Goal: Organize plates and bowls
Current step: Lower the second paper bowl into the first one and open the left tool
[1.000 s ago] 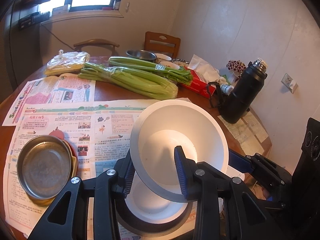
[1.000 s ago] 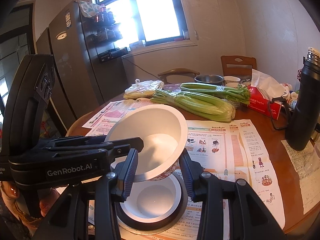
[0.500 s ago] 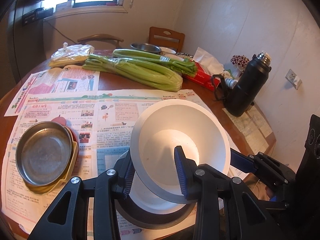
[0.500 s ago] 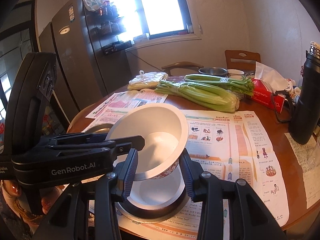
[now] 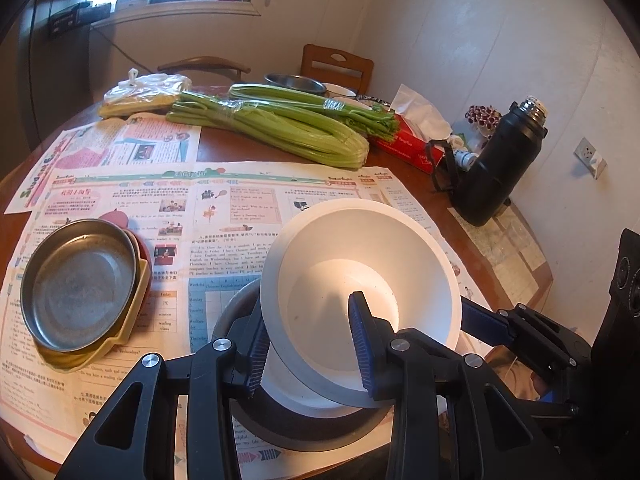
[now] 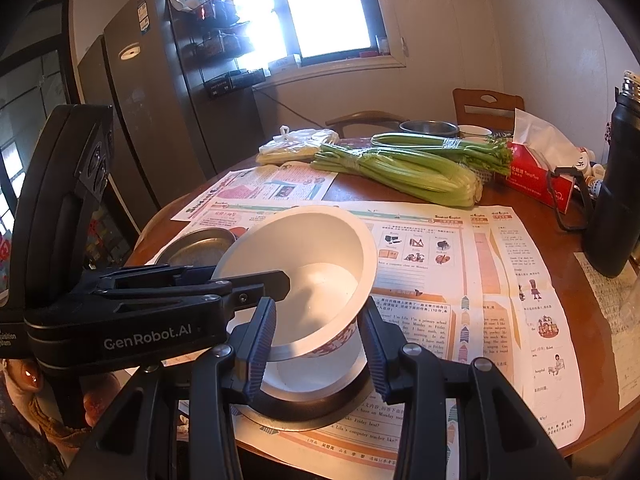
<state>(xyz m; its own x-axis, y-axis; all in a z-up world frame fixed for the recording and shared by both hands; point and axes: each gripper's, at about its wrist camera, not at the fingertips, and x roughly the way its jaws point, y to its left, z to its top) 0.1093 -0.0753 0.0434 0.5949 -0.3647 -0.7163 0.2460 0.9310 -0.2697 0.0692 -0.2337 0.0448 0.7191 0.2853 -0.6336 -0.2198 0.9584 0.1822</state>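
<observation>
My left gripper (image 5: 310, 348) is shut on the rim of a white bowl (image 5: 360, 264) and holds it tilted over a dark-rimmed plate (image 5: 304, 436) with a white dish inside. In the right wrist view the same bowl (image 6: 304, 272) sits tilted between the fingers of my right gripper (image 6: 320, 344), whose jaws stand apart on either side of it above the plate (image 6: 312, 404). The left gripper's body (image 6: 132, 312) reaches in from the left. A steel plate (image 5: 76, 284) lies stacked on a yellow dish and a red one at the left.
Newspaper (image 5: 240, 200) covers the round wooden table. Celery bundles (image 5: 280, 128), a bagged item (image 5: 144, 92), a red tissue box (image 5: 408, 140), a black flask (image 5: 500, 168) and a steel bowl (image 5: 296, 80) stand at the back. Chairs and a wall lie behind; the table edge is near.
Both views have risen and pulled back a little from the table. The white bowl stays gripped and tilted over the dark-rimmed plate.
</observation>
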